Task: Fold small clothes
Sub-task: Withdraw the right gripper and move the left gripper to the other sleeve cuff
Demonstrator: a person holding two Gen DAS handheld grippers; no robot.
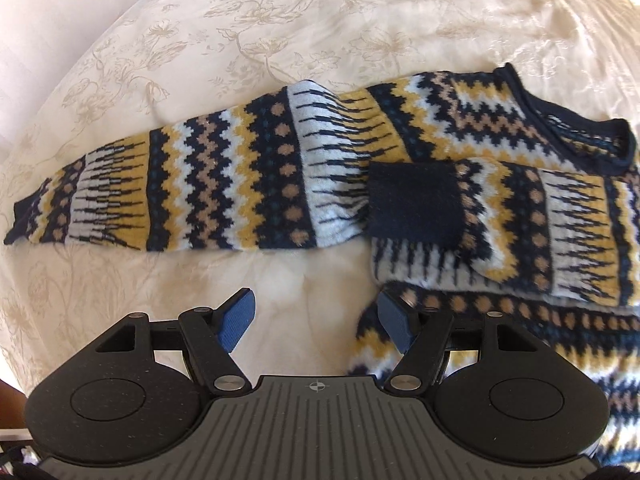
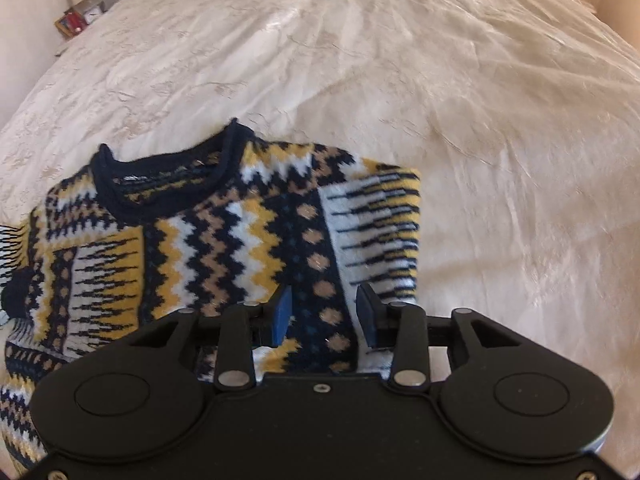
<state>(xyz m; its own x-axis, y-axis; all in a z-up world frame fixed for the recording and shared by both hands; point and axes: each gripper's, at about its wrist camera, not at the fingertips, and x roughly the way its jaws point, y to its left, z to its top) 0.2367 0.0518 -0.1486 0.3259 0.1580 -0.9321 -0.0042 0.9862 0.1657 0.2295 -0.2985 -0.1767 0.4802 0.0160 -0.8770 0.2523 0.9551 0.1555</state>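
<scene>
sweater (image 1: 460,184) being spread on bedspread (image 1: 280,40), one sleeve (image 1: 192,184) lying out toward 9 o'clock | left gripper (image 1: 316,320) being held spread, empty | right gripper (image 2: 324,312) being held spread over folded sleeve | outstretched cuff should be pinched, carried across chest

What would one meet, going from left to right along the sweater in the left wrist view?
Sleeve end → outstretched sleeve → dark cuff of the folded-in sleeve → neck opening, all lying on the cream bedspread.
</scene>
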